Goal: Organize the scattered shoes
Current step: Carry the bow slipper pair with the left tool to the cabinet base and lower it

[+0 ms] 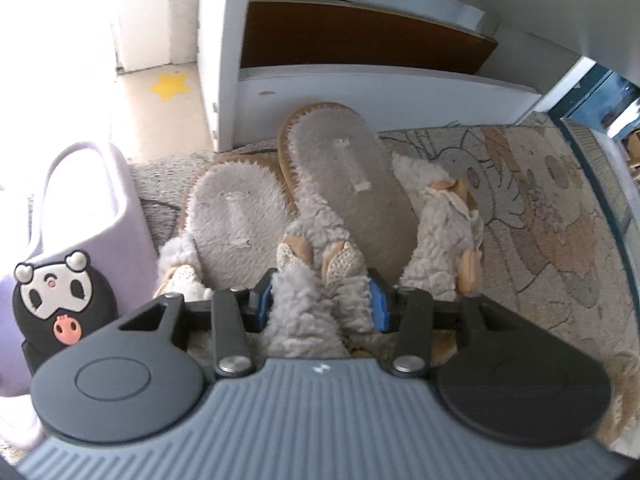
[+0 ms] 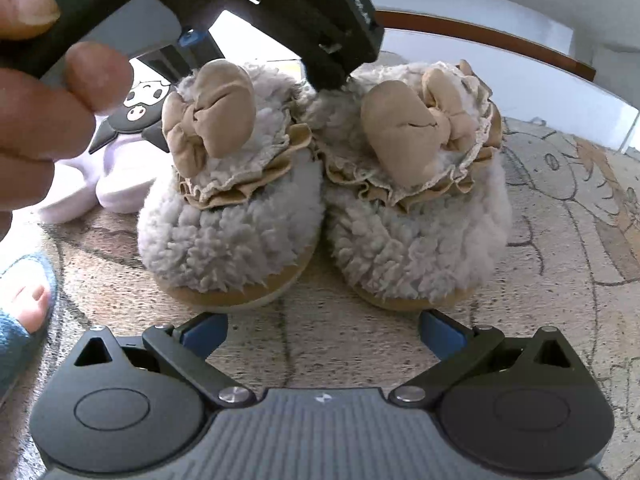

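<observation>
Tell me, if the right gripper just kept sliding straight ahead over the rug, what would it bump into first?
Most likely the two fluffy slippers. The right gripper is open, low over the patterned rug, and the slipper toes sit just ahead of its fingers. The fisheye bends depth, so which slipper gets touched first is unclear.

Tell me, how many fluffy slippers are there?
2, side by side on the rug: one fluffy slipper on the left, the other slipper on the right. The left gripper pinches their fleece.

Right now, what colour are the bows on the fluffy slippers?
Tan bows on grey fleece slippers, clearest in the right wrist view.
</observation>
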`<state>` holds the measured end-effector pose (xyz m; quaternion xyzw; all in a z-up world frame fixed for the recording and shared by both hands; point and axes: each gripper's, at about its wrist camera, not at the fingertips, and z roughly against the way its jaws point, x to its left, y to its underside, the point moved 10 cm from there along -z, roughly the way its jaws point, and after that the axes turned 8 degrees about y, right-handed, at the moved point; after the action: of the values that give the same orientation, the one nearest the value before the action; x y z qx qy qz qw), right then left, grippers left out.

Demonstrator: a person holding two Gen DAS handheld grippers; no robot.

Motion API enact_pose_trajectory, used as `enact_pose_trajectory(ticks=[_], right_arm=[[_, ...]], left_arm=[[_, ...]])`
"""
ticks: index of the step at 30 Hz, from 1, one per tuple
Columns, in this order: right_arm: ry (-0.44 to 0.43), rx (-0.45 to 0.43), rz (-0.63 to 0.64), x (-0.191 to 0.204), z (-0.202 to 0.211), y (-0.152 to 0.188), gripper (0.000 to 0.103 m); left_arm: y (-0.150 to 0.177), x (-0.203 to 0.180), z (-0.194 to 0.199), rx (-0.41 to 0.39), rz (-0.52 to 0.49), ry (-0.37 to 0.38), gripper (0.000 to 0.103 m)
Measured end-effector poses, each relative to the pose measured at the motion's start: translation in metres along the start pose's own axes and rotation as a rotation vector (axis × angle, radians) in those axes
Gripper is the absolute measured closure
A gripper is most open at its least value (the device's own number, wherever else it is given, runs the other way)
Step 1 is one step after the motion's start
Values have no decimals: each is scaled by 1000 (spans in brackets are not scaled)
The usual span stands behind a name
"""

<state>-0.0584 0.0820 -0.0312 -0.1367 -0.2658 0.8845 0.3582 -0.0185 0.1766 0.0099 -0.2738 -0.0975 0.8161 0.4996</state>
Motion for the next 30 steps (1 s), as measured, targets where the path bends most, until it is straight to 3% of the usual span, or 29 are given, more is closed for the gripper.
enact_pose_trajectory(ticks=[7,11,16,21,24,30], right_arm=[[-29,3,-10,12,-1,-3,0],[-10,-3,-17,8,1,3,0],[20,-13,-22,0,3,14,1],[45,1,0,4,-4,14,1],[57,15,-1,4,-8,12,1],[79,48,-29,3,-13,7,1]], left_arm=[[2,8,10,22,-30,-54,60],[-1,-2,5,35,-79,-43,58],[-12,-6,-10,55,-143,33,40],[-10,2,-18,53,-185,36,14],[-12,10,-15,58,-163,41,7],[-5,16,3,26,-148,19,6]])
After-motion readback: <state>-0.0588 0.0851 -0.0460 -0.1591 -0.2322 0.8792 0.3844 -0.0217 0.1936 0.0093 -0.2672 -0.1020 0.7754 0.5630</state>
